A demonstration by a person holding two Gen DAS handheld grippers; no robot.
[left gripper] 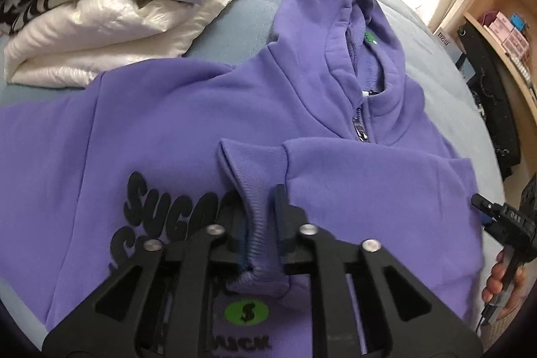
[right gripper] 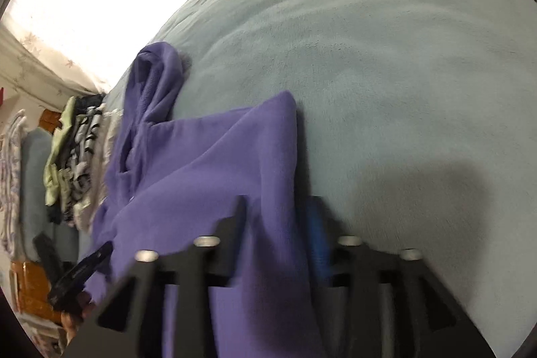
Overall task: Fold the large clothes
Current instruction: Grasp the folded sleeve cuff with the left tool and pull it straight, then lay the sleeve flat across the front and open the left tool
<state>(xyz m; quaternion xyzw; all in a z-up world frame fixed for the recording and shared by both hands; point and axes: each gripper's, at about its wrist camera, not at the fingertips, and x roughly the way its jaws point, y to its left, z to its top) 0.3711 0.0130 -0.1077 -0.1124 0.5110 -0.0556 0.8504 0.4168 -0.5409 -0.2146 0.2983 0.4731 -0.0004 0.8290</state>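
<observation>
Purple hoodie [left gripper: 208,109] spread front-up on a blue-grey bed [right gripper: 369,56], held by both grippers.

Left of the hoodie's hood, a stack of folded clothes [left gripper: 110,5] rests on the bed, a white item lowest, a black-and-white print above, pale green on top. At the hoodie's middle, the left gripper [left gripper: 256,223] has its fingers closed on a ribbed cuff [left gripper: 248,200], with the sleeve lying across the chest lettering just below the zip pull [left gripper: 358,126]. At the hoodie's right edge, the right gripper [right gripper: 278,217] has its fingers drawn in on a fold of the purple cloth, blurred in the right wrist view. Right of the hoodie stands a wooden shelf [left gripper: 503,22].
</observation>
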